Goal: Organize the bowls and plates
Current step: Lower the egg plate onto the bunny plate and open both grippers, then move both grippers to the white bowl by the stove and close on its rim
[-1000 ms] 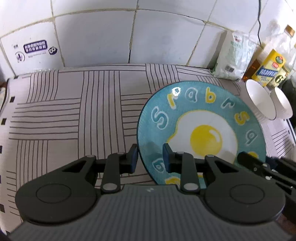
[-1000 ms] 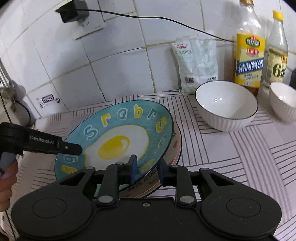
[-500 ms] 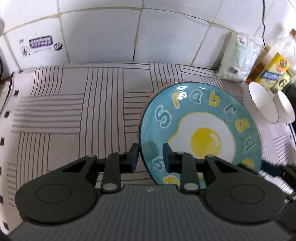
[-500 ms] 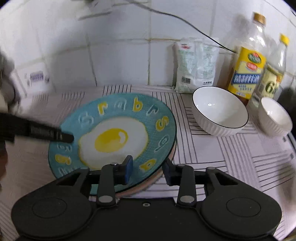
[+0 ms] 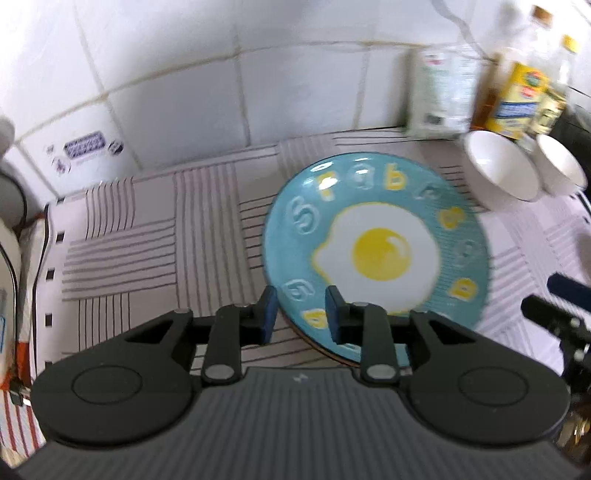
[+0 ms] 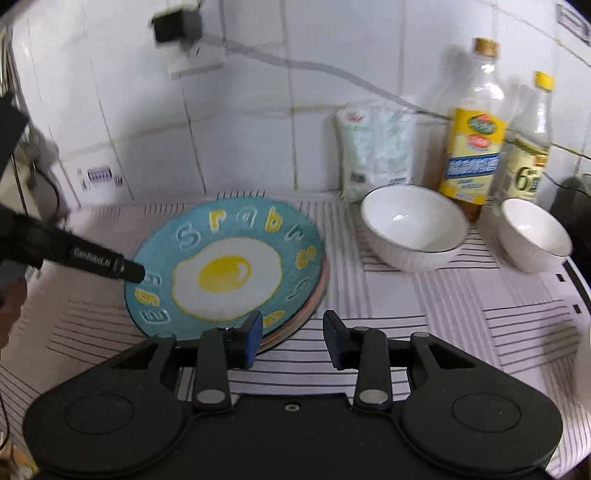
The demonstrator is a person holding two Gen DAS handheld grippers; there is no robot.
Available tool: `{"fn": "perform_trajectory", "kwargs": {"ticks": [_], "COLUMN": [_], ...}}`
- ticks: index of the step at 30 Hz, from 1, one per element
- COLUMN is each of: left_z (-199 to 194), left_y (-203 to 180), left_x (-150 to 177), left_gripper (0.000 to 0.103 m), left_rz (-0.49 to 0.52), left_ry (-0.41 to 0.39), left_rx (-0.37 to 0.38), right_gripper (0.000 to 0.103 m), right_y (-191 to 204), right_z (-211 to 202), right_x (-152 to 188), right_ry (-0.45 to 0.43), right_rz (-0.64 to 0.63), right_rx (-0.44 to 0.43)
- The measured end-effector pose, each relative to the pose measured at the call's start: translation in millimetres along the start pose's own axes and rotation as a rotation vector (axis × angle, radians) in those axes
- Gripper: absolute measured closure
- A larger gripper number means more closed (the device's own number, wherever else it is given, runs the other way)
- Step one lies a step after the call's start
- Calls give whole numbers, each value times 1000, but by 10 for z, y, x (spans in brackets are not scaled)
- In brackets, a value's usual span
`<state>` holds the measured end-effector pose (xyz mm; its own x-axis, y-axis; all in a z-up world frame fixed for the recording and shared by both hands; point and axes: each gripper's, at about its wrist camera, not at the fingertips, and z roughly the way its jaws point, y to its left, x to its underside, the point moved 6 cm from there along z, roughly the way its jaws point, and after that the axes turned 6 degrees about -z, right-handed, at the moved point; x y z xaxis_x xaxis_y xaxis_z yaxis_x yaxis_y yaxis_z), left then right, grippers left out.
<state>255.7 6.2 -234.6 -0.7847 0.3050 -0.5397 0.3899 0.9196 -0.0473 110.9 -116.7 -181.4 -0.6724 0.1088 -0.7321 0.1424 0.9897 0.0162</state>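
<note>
A blue plate with a fried-egg picture [image 5: 376, 247] [image 6: 229, 273] lies on top of a pinkish plate [image 6: 314, 299] on the striped counter. My left gripper [image 5: 299, 314] is open, its jaws at the blue plate's near-left rim without closing on it. My right gripper [image 6: 291, 334] is open and empty, just off the plates' near-right edge. A large white bowl [image 6: 410, 227] [image 5: 496, 171] and a small white bowl [image 6: 533, 234] [image 5: 559, 170] stand to the right of the plates.
A white bag [image 6: 376, 144], an oil bottle [image 6: 472, 136] and a second bottle [image 6: 528, 147] stand against the tiled wall behind the bowls. A plug and cable [image 6: 177, 27] hang on the wall. A dark object [image 6: 572, 192] sits at far right.
The blue plate went from tilted, held by both grippers, to lying flat on the lower plate. Both grippers opened and drew back from its rim.
</note>
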Motion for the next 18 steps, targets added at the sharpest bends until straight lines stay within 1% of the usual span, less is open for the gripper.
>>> {"fn": "perform_trajectory", "kwargs": {"ticks": [1, 4, 8, 9, 10, 12, 13, 15, 16, 18], "left_z": [-68, -237, -454, -490, -533, -611, -647, -682, -690, -673], "left_y": [-53, -233, -477, -537, -611, -753, -836, -1018, -1099, -1276], "left_x": [-3, -12, 9, 15, 23, 44, 66, 116, 141, 201], "left_gripper": [71, 63, 59, 54, 51, 48, 44, 39, 37, 32], "left_rz": [15, 45, 69, 73, 78, 93, 103, 124, 131, 146], "left_ry": [-2, 6, 31, 37, 43, 44, 42, 42, 43, 53], "left_rx": [9, 36, 96, 108, 121, 141, 155, 190, 205, 238], "right_gripper": [58, 53, 45, 42, 40, 35, 32, 27, 27, 27], "right_y": [-54, -239, -456, -500, -550, -649, -703, -811, -858, -988], "right_z": [-90, -330, -655, -719, -788, -926, -954, -1024, -1033, -1020], "right_x": [8, 29, 75, 91, 116, 169, 190, 299, 366, 508], "right_ry": [-12, -10, -43, -49, -56, -65, -66, -79, -77, -51], "right_rz": [9, 34, 79, 88, 95, 107, 111, 116, 117, 117], "right_rx": [5, 42, 65, 70, 79, 94, 96, 77, 75, 106]}}
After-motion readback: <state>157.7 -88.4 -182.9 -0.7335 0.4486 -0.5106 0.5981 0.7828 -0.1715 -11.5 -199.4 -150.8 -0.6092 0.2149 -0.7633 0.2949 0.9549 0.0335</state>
